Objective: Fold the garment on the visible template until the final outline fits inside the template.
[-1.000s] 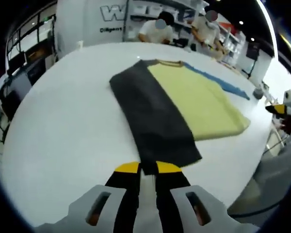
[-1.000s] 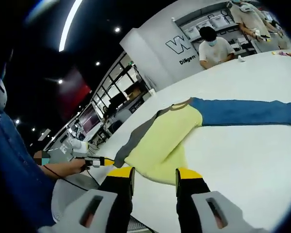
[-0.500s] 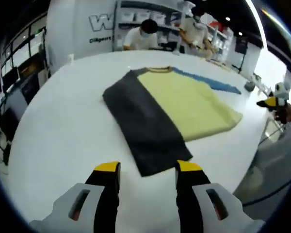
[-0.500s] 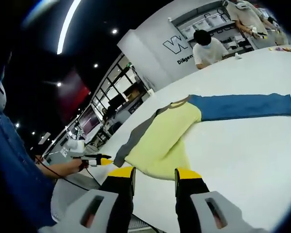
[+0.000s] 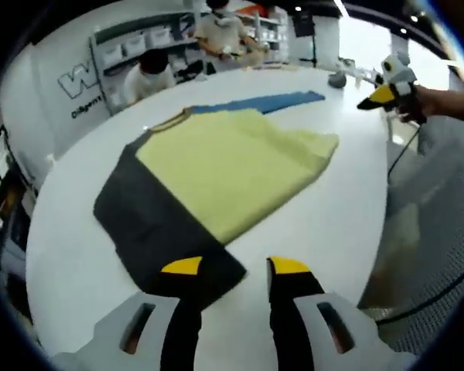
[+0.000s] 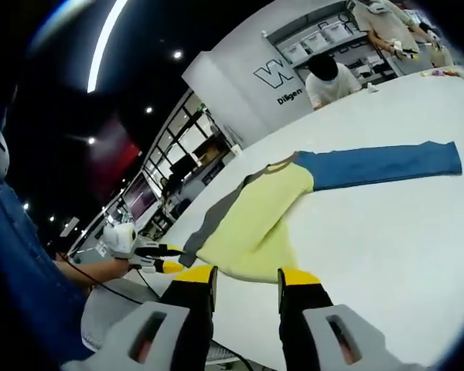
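Jaws of the left gripper (image 5: 230,268) stand apart with nothing between them, hovering just over the near corner of the dark grey sleeve (image 5: 158,228). A second ago those jaws were pinched on the end of that sleeve; they have since let go, and the sleeve now lies folded across the side of the yellow body (image 5: 228,166) of the garment. The right gripper (image 6: 244,276) is also spread and empty, held off the near edge of the white surface (image 6: 387,232), close to the yellow hem; its stance has hardly changed over the last second. From its view the blue sleeve (image 6: 383,163) stretches out flat and unfolded, well away from the body, with the collar (image 6: 280,165) between the two sleeves. The garment lies in the middle of the surface; I cannot make out any template outline beneath it. Judging from this, one sleeve fold is done and released, and the blue sleeve most likely comes next, since the outline remains far too wide on that side.
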